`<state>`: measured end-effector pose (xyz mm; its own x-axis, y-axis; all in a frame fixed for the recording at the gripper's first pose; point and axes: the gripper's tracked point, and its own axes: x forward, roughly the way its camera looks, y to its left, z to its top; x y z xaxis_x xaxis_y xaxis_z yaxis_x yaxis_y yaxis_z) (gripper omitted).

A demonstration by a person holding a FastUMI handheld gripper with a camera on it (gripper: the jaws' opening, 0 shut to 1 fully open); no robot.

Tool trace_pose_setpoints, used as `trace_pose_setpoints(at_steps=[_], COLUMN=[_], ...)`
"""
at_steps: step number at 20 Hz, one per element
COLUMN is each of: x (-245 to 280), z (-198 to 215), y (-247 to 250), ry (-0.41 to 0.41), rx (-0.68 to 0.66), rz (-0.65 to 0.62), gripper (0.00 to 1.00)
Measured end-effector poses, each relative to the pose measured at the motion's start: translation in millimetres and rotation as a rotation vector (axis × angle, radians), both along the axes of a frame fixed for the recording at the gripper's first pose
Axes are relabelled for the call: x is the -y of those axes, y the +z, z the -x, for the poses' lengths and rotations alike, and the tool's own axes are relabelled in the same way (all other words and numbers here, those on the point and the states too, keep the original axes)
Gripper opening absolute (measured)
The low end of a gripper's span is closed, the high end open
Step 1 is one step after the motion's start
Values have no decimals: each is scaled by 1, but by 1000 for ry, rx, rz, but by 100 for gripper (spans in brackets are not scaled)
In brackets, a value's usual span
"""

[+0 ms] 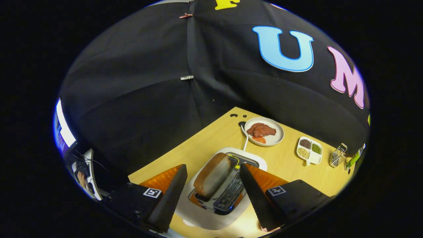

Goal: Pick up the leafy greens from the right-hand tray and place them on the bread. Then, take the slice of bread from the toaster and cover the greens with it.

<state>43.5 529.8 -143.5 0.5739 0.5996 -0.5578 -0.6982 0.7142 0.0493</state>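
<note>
One browned bread slice (212, 174) betw. spread hand-held gripper (211, 172) fingers.

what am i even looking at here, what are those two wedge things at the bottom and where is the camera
The camera rides on a handheld two-finger gripper that a person carries; there is no robot arm. It looks forward along the gripper's two fingers, the wedges you noticed. Its fisheye lens bends the picture.

The fingers are spread open and hold nothing. Between them, just below, sits a white toaster with a slice of bread standing up out of one slot.

Beyond the toaster, on the wooden table, a round plate carries a piece of meat. Further along sit a small divided dish of beans or seeds and a small metal rack. The black cloth behind is the booth's wall.
</note>
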Motion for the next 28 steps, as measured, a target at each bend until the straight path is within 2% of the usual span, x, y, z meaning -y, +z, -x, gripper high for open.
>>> trace_pose_setpoints(at_steps=[5,8,11,12,17,19,24,28], x=[-10,-14,-15,-14,8,5,1,13], z=[-8,-8,-8,-9,-17,-11,-8,-11], y=[-21,-28,-32,-31,-30,-29,-5,25], ry=[-43,-61,-90,-110,-175,-199,-123,-121], rx=[-22,-50,-71,-76,-63,-115,-109,-94], rz=[38,48,52,50,86,50,-2,-59], gripper=[99,88,63,60,19,18,11,11])
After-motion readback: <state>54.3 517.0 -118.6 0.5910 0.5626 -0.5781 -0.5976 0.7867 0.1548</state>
